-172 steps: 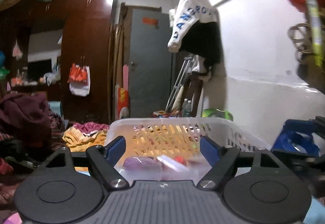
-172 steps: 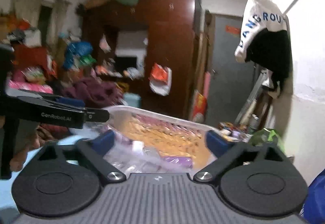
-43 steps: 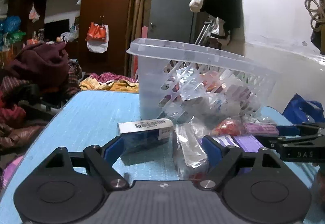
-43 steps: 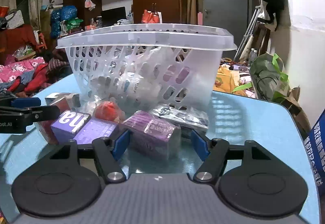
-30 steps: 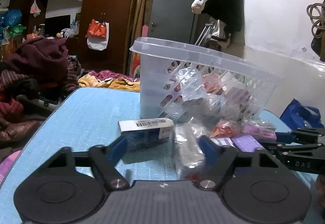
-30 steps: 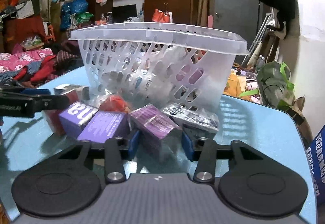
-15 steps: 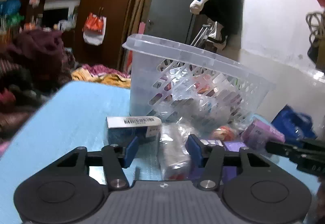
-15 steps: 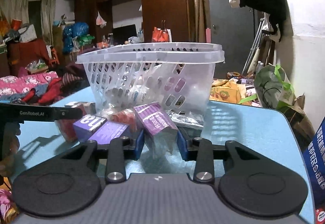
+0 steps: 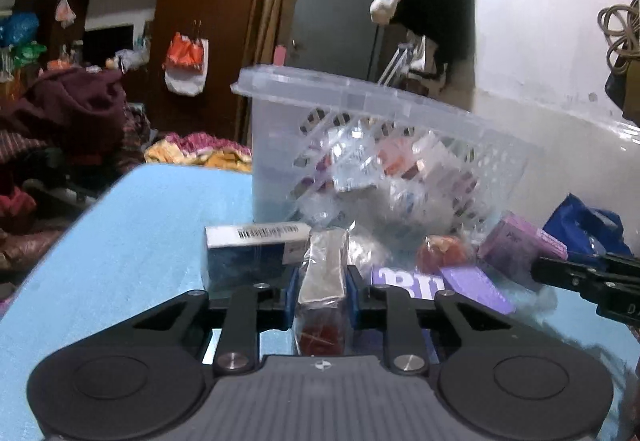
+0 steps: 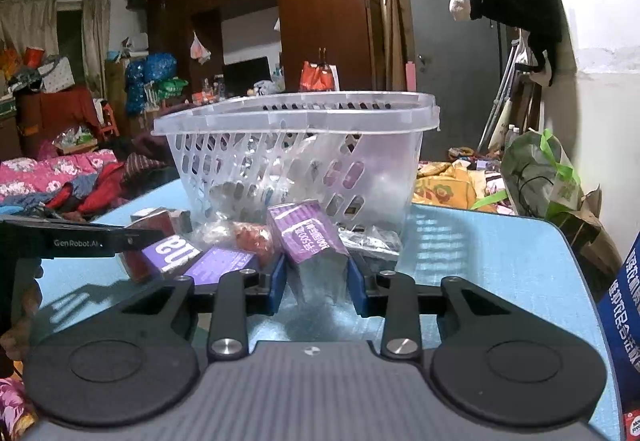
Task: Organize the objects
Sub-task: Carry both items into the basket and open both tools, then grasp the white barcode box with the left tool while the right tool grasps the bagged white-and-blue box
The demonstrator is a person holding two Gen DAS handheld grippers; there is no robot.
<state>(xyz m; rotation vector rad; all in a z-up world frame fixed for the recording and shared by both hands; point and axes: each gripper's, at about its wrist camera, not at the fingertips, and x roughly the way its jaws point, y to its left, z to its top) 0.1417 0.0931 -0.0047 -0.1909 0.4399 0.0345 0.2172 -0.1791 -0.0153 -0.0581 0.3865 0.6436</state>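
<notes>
We hold one gripper in each hand, and each one has grabbed a packet off the blue table (image 9: 132,225).

Our left gripper (image 9: 322,295) has just squeezed shut on a tall see-through packet (image 9: 324,269) with something red at the bottom. The blue pads press on both of its sides, so it stands up straight between them. It looks soft and crinkly, so we think a side squeeze is the best way to keep it from sliding out.

Our right gripper (image 10: 316,281) has just closed on a purple packet (image 10: 306,235). The packet tips up, with its far end raised off the table. We think that is because we are about to carry it away.

The clear basket (image 10: 296,145) with holes in its walls sits on the table just behind both packets. Some packets are already inside it. We think our two packets go in there next, over the rim.

More things lie on the table in front of the basket: a white and blue box (image 9: 256,249) just left of our see-through packet, a round red thing (image 9: 442,253), and flat purple boxes (image 10: 192,257). We think these are waiting for their turn.
</notes>
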